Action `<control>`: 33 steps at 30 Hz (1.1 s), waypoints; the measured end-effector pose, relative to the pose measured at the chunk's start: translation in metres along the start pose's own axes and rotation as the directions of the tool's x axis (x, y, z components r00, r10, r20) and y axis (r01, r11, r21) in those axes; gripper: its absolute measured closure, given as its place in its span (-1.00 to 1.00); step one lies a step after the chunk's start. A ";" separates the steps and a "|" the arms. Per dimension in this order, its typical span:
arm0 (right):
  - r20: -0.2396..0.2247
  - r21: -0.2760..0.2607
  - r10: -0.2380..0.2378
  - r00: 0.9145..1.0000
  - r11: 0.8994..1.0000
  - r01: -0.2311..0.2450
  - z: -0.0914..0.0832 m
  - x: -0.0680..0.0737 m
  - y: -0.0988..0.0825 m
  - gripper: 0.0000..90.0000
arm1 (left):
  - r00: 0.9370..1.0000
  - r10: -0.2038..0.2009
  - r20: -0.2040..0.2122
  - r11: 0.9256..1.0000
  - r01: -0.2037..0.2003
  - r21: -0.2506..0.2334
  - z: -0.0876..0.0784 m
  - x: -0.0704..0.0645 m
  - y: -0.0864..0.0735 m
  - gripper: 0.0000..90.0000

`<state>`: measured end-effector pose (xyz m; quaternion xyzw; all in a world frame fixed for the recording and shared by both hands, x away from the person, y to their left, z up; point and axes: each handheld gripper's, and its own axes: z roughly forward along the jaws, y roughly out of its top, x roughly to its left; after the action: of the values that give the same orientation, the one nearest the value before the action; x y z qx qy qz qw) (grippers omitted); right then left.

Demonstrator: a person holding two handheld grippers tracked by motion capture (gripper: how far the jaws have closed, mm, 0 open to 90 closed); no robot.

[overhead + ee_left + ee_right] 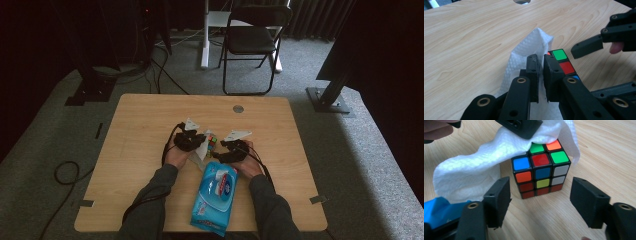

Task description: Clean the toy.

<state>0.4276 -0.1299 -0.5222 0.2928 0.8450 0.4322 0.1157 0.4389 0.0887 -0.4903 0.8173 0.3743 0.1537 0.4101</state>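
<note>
High view: person's forearms come in from the bottom edge, both hands meet mid-table (140, 125). Left tongs (199, 142) and right tongs (216, 156) face each other over a colour cube (212, 142) with a white wipe (202, 149) at it. Blue wipes pack (215, 196) lies near the table's front edge, just beside the right hand (248, 164). Black folding chair (252, 37) stands on the carpet beyond the table.

Left gripper view: left tongs (541, 67) clamped on the wipe (529, 51), jaws nearly together with the sheet pinched between. Wipe rises from the table and drapes against the cube (564, 63), which sits just right of the jaws. Right tongs' jaw tip shows at upper right, apart from the cube.

Right gripper view: right tongs (540, 197) open, 2 jaws wide apart, nothing between the pads. Cube (540, 171) stands on the table just ahead of them, untouched. Wipe (486, 160) covers the cube's top rear, held from above by the left tongs' jaw. Blue pack corner (436, 207) sits lower left.
</note>
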 end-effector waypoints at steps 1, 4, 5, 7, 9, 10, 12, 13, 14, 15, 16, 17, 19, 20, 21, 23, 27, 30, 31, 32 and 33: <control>-0.001 0.002 0.001 1.000 1.000 -0.001 0.001 0.000 0.001 -0.32 | 1.000 -0.002 0.000 1.000 0.002 0.002 -0.001 0.001 0.000 0.85; 0.006 0.020 -0.011 1.000 1.000 0.010 0.006 0.000 0.005 -0.40 | 1.000 -0.018 -0.011 1.000 0.018 0.013 0.001 0.003 -0.002 0.86; 0.004 0.026 -0.008 1.000 1.000 0.008 0.007 0.000 0.006 -0.41 | 1.000 -0.022 -0.007 1.000 0.022 0.012 0.001 0.003 -0.002 0.86; -0.002 0.029 -0.007 1.000 1.000 0.007 0.009 -0.002 0.007 -0.44 | 0.999 -0.032 0.009 0.999 0.032 0.005 0.001 0.004 -0.003 0.87; -0.001 0.029 -0.003 1.000 1.000 0.003 0.011 -0.003 0.007 -0.47 | 0.999 -0.034 0.022 0.999 0.034 -0.001 0.002 0.003 -0.003 0.88; -0.008 0.031 -0.001 1.000 1.000 0.001 0.013 -0.003 0.007 -0.47 | 0.999 -0.035 0.029 0.999 0.035 -0.002 0.004 0.002 -0.002 0.88; -0.003 0.036 -0.003 1.000 0.999 0.003 0.016 -0.003 0.007 -0.47 | 0.999 -0.031 0.037 1.000 0.031 0.000 0.005 0.001 -0.001 0.89; -0.002 0.039 0.002 1.000 0.999 -0.002 0.018 -0.003 0.006 -0.47 | 0.999 -0.028 0.044 1.000 0.028 0.001 0.007 0.000 0.000 0.90; 0.010 0.039 0.002 1.000 0.999 -0.002 0.020 -0.003 0.005 -0.49 | 0.998 -0.025 0.058 1.000 0.025 0.003 0.008 -0.002 0.001 0.90; 0.012 0.034 0.010 1.000 0.999 -0.010 0.021 -0.004 0.005 -0.50 | 0.997 -0.022 0.071 1.000 0.022 0.004 0.009 -0.004 0.002 0.90; 0.008 0.030 0.014 1.000 0.999 -0.014 0.022 -0.005 0.004 -0.50 | 0.997 -0.012 0.078 1.000 0.012 0.007 0.010 -0.005 0.003 0.90; 0.008 0.025 0.015 1.000 1.000 -0.015 0.023 -0.005 0.004 -0.50 | 0.996 -0.007 0.089 1.000 0.006 0.014 0.011 -0.007 0.004 0.90; 0.004 0.016 0.001 1.000 1.000 -0.002 0.024 -0.004 0.004 -0.44 | 0.995 0.008 0.100 1.000 -0.011 0.024 0.013 -0.010 0.007 0.90; -0.001 0.013 -0.005 1.000 1.000 0.005 0.025 -0.004 0.004 -0.37 | 0.995 0.015 0.098 0.999 -0.018 0.029 0.014 -0.012 0.008 0.90; -0.010 0.010 -0.008 1.000 1.000 0.008 0.025 -0.004 0.004 -0.29 | 0.995 0.026 0.097 0.999 -0.029 0.031 0.014 -0.012 0.009 0.90; -0.005 0.006 -0.017 1.000 1.000 0.017 0.024 -0.003 0.004 -0.28 | 0.995 0.040 0.094 0.998 -0.044 0.039 0.015 -0.014 0.010 0.90; -0.003 -0.011 -0.019 1.000 1.000 0.019 0.023 -0.004 0.000 -0.28 | 0.994 0.071 0.089 0.996 -0.076 0.048 0.015 -0.016 0.012 0.90; -0.001 -0.007 -0.024 1.000 1.000 0.024 0.024 -0.004 -0.001 -0.30 | 0.993 0.084 0.088 0.995 -0.089 0.055 0.015 -0.017 0.013 0.90; 0.002 0.003 -0.028 1.000 1.000 0.028 0.025 -0.004 -0.002 -0.31 | 0.993 0.084 0.087 0.994 -0.089 0.055 0.015 -0.017 0.013 0.90; 0.003 0.015 -0.035 0.999 0.999 0.035 0.026 -0.004 -0.003 -0.31 | 0.993 0.084 0.088 0.995 -0.089 0.055 0.015 -0.017 0.013 0.90; 0.001 0.015 -0.028 1.000 0.999 0.028 0.027 -0.005 -0.004 -0.31 | 0.993 0.083 0.087 0.995 -0.088 0.054 0.015 -0.017 0.013 0.90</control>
<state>0.4417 -0.1167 -0.5420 0.2819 0.8522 0.4242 0.1200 0.4426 0.0629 -0.4887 0.8500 0.3255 0.1255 0.3948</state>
